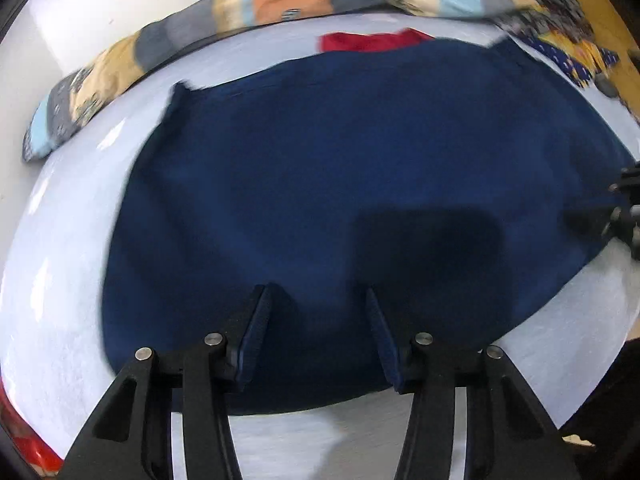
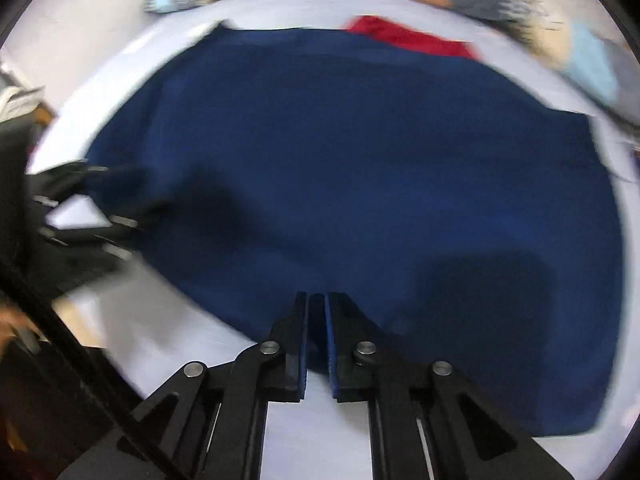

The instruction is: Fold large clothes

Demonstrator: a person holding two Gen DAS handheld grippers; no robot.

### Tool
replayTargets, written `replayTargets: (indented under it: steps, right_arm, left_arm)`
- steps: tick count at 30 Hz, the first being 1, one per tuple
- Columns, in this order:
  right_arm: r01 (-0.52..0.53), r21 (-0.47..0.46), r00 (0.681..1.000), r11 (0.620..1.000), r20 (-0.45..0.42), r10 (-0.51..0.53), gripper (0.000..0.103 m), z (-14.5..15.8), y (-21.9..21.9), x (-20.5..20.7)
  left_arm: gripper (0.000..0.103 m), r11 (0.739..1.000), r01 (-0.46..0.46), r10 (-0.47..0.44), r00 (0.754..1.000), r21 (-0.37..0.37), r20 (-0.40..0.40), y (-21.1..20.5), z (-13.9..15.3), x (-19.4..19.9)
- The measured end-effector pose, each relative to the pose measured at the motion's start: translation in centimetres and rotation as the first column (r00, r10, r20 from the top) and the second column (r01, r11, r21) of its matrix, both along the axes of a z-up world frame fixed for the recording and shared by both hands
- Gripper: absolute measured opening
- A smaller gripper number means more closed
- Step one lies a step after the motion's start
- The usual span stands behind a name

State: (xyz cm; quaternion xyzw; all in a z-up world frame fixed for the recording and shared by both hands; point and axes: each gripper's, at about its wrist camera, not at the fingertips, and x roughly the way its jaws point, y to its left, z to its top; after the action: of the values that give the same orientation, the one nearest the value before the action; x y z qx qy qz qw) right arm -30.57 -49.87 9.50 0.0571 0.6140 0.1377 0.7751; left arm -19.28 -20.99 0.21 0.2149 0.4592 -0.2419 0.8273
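A large navy garment [image 1: 340,160] lies spread flat on a white sheet [image 1: 60,260], and it also fills the right wrist view [image 2: 340,160]. My left gripper [image 1: 316,292] hangs open over its near edge, nothing between the blue pads. My right gripper [image 2: 318,294] is shut above the garment's near hem, its pads almost together; I see no fold of cloth pinched in them. Each gripper shows in the other's view: the right one [image 1: 616,200] at the garment's right edge, the left one [image 2: 150,188] blurred at its left edge. Both views are motion-blurred.
A red garment [image 1: 372,42] lies on the sheet just beyond the navy one's far edge. A striped patterned quilt [image 1: 280,0] runs along the far side against a white wall. A yellow patterned cloth [image 1: 560,20] sits far right. The white sheet [image 2: 168,340] shows at the near edge.
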Motion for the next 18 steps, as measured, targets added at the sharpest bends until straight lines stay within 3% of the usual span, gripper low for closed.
replayTargets:
  steps: [2,5,6,8,10,14,15,18]
  right_arm:
    - [0.06,-0.002,0.997,0.998,-0.05,-0.06,0.006,-1.6,-3.8,-0.6]
    - [0.209,0.018,0.975,0.978,-0.08,-0.207,0.004,-2.5,-10.0,-1.8]
    - [0.261,0.024,0.962,0.965,-0.084,-0.258,0.004,-2.5,-11.8,-2.3]
    - [0.374,-0.067,0.92,0.925,-0.102,-0.379,0.004,-3.2,-15.4,-3.4]
    - [0.458,-0.079,0.883,0.886,-0.072,-0.463,0.005,-2.6,-17.3,-3.8]
    - [0.476,-0.062,0.877,0.877,0.106,-0.469,0.012,1.2,-15.7,-1.9]
    - [0.455,-0.033,0.884,0.89,0.134,-0.447,0.011,1.8,-14.6,-0.4]
    - [0.414,-0.013,0.9,0.91,0.154,-0.408,0.011,1.6,-11.1,3.6]
  left_arm:
    - [0.05,0.998,-0.052,0.052,0.999,-0.026,-0.018,2.0,0.5,1.1]
    - [0.05,0.993,-0.117,0.117,0.993,0.001,0.012,4.9,0.7,2.1]
    - [0.05,0.987,-0.158,0.157,0.987,0.029,0.032,5.8,0.7,2.5]
    - [0.057,0.969,-0.243,0.242,0.969,0.034,0.05,7.4,1.1,3.3]
    - [0.057,0.951,-0.305,0.308,0.949,-0.049,0.064,8.6,2.6,3.8]
    - [0.059,0.939,-0.294,0.324,0.93,-0.177,0.174,7.2,6.1,3.7]
    - [0.064,0.943,-0.275,0.309,0.933,-0.187,0.185,6.0,6.5,3.9]
    - [0.064,0.961,-0.223,0.253,0.948,-0.164,0.191,1.8,6.9,5.2]
